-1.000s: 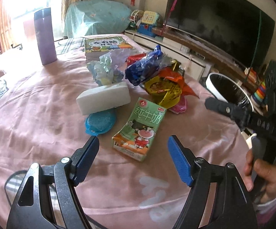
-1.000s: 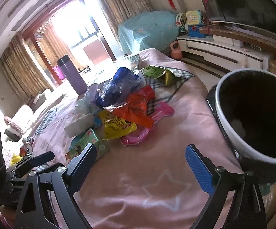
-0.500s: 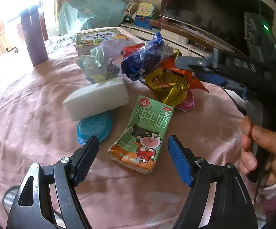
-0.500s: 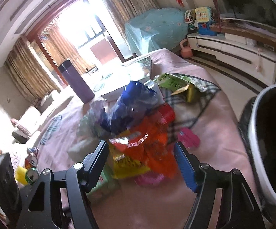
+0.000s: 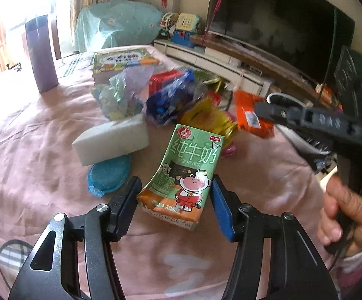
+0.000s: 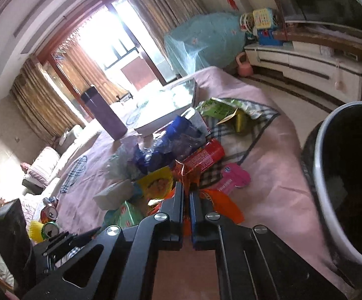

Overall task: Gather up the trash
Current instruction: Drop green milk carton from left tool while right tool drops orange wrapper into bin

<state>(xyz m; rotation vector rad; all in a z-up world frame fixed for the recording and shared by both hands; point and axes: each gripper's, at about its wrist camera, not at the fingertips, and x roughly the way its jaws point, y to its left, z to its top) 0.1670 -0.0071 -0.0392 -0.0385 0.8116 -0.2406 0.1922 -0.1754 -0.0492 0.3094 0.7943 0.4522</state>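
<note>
A green milk carton [image 5: 186, 172] lies flat on the pink tablecloth [image 5: 30, 162], between the pads of my left gripper [image 5: 174, 200]. The jaws are closing, and the pads touch the carton's two long sides. My right gripper [image 6: 186, 195] is shut on a crumpled orange wrapper [image 6: 221, 200]. In the left wrist view, the right gripper [image 5: 257, 108] holds the orange wrapper [image 5: 246, 115] up, to the right of the trash pile. A person's hand [image 5: 343, 212] grips its handle. The black bin with a white rim [image 6: 323, 175] stands at the table's right edge.
Still in the pile are a blue wrapper [image 5: 170, 100], a yellow wrapper [image 5: 206, 120], a red can [image 6: 203, 157], a pink packet [image 6: 231, 180] and a clear bag [image 5: 120, 92]. A white block [image 5: 110, 142], a blue scrubber [image 5: 108, 175], a book [image 5: 123, 61] and a purple flask [image 5: 42, 55] stand nearby.
My right gripper went from wide open over the pile to shut on the orange wrapper and raised it off the pile. My left jaws narrowed onto the milk carton.
</note>
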